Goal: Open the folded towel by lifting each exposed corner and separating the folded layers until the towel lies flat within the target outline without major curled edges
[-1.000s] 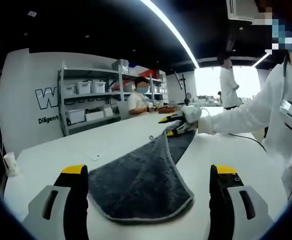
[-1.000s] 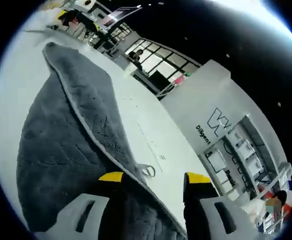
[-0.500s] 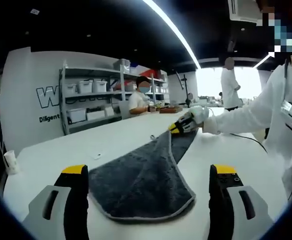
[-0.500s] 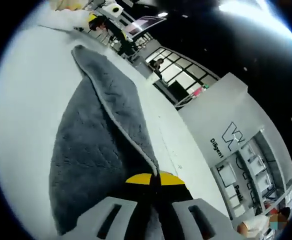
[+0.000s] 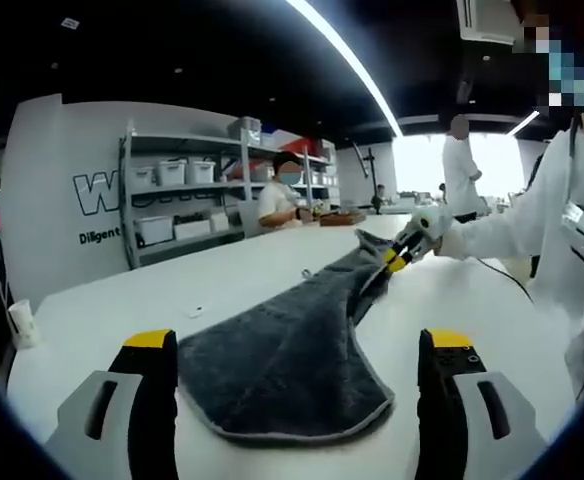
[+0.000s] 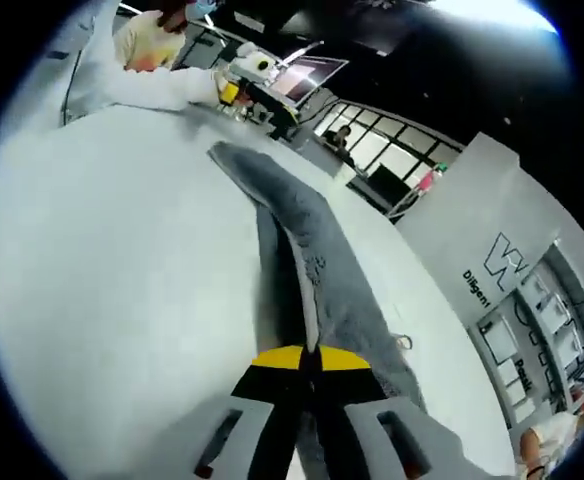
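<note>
Nearest the left gripper view's lens, the left gripper (image 5: 290, 385) has its jaws spread wide, holding nothing, hovering low over the white table (image 5: 112, 310). Between those jaws lies the rounded near end of the grey towel (image 5: 292, 350), flat on the table, light piping along its edge. Further out, the towel narrows and rises toward the right gripper (image 5: 400, 252), which pinches the far corner, lifted off the surface. In the right gripper view the right gripper's yellow tips (image 6: 305, 358) are closed together on the towel edge (image 6: 317, 265), and the cloth runs away as a long folded strip across the table. No target outline visible. Far back: shelving with bins (image 5: 177, 200), a seated person (image 5: 275, 195) at another bench.

Step in hand, judged: peeling the top layer by its corner. Next move likely needs carrying that corner sideways across to unfold it, with the free left gripper pinning or grabbing the near end.
</note>
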A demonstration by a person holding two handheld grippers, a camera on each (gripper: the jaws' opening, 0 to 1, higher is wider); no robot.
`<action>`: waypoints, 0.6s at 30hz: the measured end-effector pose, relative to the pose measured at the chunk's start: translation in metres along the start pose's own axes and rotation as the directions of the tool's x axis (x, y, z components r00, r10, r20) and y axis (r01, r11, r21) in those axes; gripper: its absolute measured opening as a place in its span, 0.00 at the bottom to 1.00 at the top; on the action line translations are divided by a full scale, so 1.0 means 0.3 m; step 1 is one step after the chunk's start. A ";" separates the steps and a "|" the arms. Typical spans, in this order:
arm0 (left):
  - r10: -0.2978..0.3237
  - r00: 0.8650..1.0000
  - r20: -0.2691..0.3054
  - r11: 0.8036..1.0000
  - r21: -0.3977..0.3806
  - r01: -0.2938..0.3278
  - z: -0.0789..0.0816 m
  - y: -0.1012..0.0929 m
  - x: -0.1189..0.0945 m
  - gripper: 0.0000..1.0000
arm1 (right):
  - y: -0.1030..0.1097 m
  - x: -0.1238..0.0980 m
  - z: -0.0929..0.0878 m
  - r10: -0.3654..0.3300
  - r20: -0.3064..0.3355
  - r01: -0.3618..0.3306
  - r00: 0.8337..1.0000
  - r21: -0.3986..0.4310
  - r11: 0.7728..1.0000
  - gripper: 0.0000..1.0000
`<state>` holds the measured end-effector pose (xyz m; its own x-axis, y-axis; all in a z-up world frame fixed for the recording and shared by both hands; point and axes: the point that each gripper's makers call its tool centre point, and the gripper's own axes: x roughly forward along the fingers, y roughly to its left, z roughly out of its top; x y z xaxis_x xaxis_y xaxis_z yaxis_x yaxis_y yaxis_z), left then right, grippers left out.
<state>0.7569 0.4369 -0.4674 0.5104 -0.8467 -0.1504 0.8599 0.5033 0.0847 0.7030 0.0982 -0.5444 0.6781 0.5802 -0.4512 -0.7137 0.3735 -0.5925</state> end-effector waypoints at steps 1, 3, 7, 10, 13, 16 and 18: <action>0.000 1.000 0.000 1.000 0.000 0.000 0.000 0.000 0.000 0.98 | 0.006 -0.004 0.002 0.001 0.000 -0.001 1.000 0.001 1.000 0.00; 0.000 1.000 -0.001 1.000 0.000 0.000 -0.001 0.003 0.002 0.98 | 0.037 -0.025 0.012 0.006 -0.004 -0.006 1.000 0.013 1.000 0.00; -0.002 1.000 -0.006 1.000 -0.002 0.002 -0.006 0.002 0.003 0.98 | 0.089 -0.066 0.024 0.004 -0.027 -0.003 1.000 0.023 1.000 0.00; -0.002 1.000 -0.005 1.000 -0.004 0.002 -0.006 0.003 0.001 0.98 | 0.136 -0.092 0.036 0.012 -0.039 -0.010 0.999 0.052 0.999 0.00; 0.000 1.000 -0.009 1.000 -0.005 0.000 -0.009 0.006 0.001 0.98 | 0.171 -0.108 0.044 0.014 -0.051 -0.011 0.999 0.051 0.999 0.00; -0.003 1.000 -0.009 1.000 -0.007 0.003 -0.011 0.003 0.001 0.98 | 0.206 -0.132 0.057 0.011 -0.064 -0.006 0.998 0.069 0.998 0.01; -0.003 1.000 -0.010 1.000 -0.008 0.003 -0.013 0.002 0.001 0.98 | 0.224 -0.146 0.067 0.003 -0.073 0.002 0.997 0.078 0.997 0.00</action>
<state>0.7575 0.4376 -0.4712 0.5076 -0.8466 -0.1603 0.8615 0.5021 0.0764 0.6219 0.1124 -0.5512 0.6867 0.5269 -0.5009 -0.7237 0.4302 -0.5396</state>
